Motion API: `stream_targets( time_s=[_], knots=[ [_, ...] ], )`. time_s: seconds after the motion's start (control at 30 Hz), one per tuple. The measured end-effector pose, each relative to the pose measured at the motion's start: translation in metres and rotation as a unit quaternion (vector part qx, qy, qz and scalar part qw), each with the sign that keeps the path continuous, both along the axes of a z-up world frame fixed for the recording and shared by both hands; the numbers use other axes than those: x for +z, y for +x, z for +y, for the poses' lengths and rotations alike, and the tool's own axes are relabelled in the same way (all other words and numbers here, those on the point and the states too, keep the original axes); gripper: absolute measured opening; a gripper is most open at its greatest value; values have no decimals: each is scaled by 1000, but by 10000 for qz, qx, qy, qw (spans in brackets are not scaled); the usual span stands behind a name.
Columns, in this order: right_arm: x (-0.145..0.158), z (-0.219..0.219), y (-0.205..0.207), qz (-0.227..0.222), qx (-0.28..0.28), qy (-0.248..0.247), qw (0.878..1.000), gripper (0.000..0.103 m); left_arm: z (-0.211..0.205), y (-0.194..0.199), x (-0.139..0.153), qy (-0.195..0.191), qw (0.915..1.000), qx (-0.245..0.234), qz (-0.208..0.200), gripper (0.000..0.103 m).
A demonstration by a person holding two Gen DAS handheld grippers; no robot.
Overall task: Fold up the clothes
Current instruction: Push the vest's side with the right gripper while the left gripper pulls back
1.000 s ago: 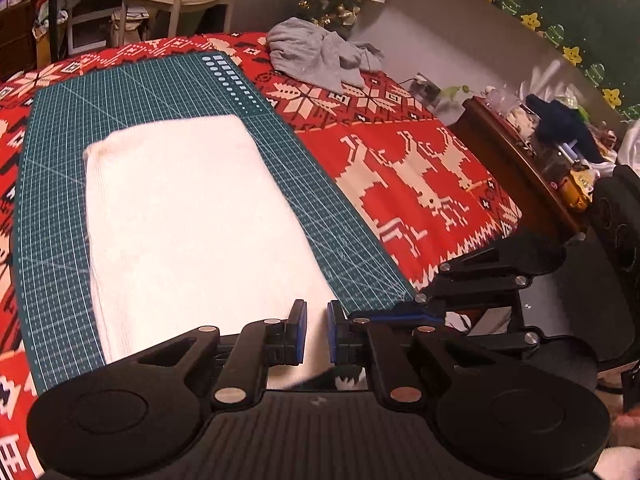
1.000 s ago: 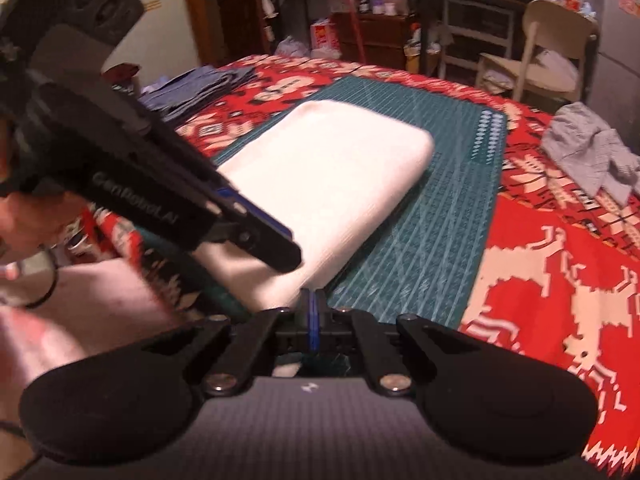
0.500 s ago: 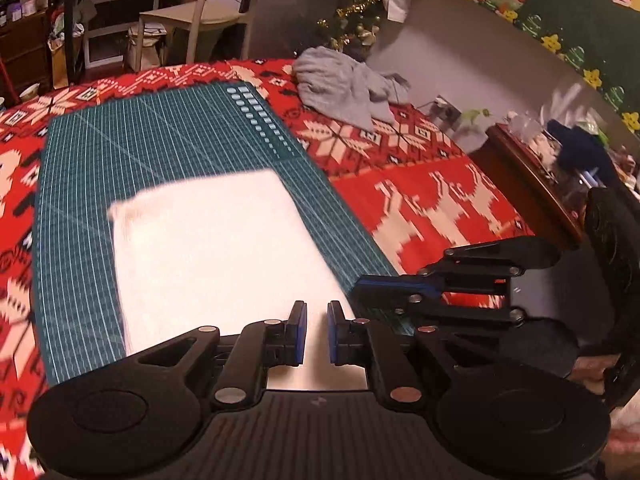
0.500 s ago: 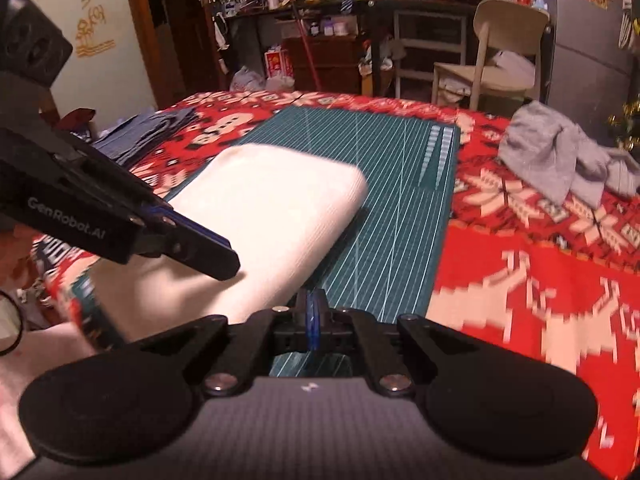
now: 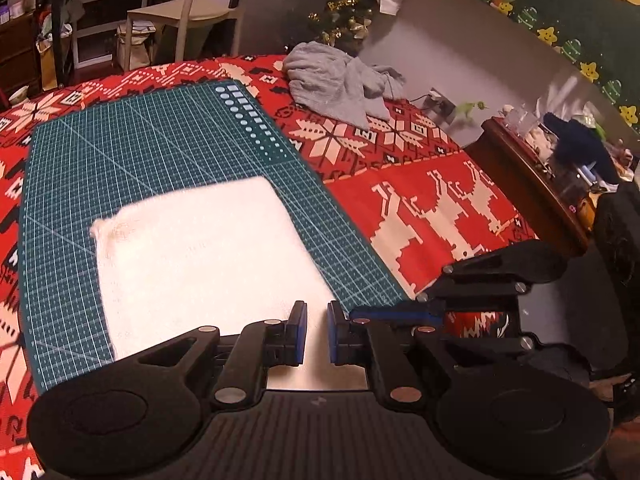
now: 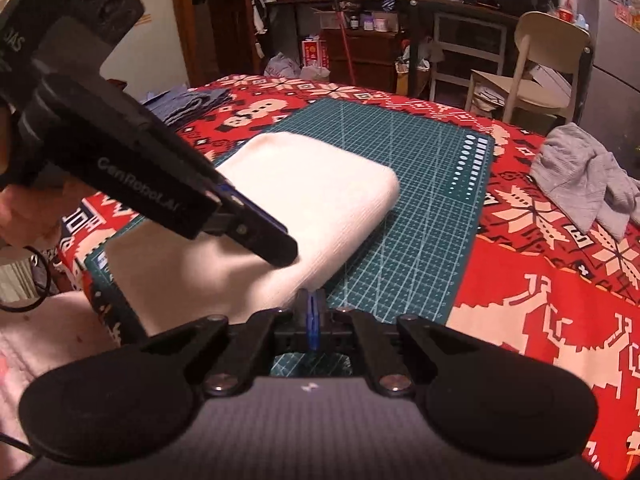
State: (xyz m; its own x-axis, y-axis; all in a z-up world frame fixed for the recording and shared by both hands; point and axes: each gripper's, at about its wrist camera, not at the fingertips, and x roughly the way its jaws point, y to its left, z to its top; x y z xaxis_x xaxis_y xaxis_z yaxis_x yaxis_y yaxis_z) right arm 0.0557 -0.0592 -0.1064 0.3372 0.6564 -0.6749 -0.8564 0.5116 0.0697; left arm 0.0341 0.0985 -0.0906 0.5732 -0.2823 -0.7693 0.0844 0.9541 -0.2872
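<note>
White folded garment (image 5: 200, 256) lies on the green cutting mat (image 5: 132, 148) atop the worktop, its near edge at both tools. Left hand-held gripper (image 5: 317, 334), jaws slightly parted, holds nothing visible; right hand-held gripper (image 6: 311, 312), jaws closed, looks empty. Risk: a shallow pinch takes only the top layer, undoing the fold, or drags the bundle off the mat

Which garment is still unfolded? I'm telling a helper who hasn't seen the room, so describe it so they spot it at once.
Start at the red patterned cloth covering the table, then look past the green cutting mat to its far right side. The grey garment lies there in a crumpled heap, unlike the white folded cloth lying flat on the mat.
</note>
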Motion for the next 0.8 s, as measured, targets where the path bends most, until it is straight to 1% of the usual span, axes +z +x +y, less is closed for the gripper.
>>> stream_targets(
  time_s=[0.07,0.27,0.4,0.57,0.67,0.73,0.8],
  knots=[
    [0,0,0,-10,54,-19,10000,1,2,5,2,17,10000,49,-41,10],
    [-3,15,36,-81,-325,190,9993,2,9,29,4,73,9997,206,-88,10],
    [-6,21,38,-90,-276,139,9995,2,10,38,2,32,9998,212,-43,10],
    [-10,15,12,42,19,-47,10000,1,13,34,2,-18,9998,173,-37,10],
    [-12,7,1,31,143,-113,9998,1,17,33,2,-58,9998,179,-53,10],
    [-11,3,10,147,-77,24,9999,1,18,35,2,-56,9997,225,-73,10],
    [-8,6,23,150,-340,144,9992,1,20,37,3,-41,9996,280,-92,10]
  ],
)
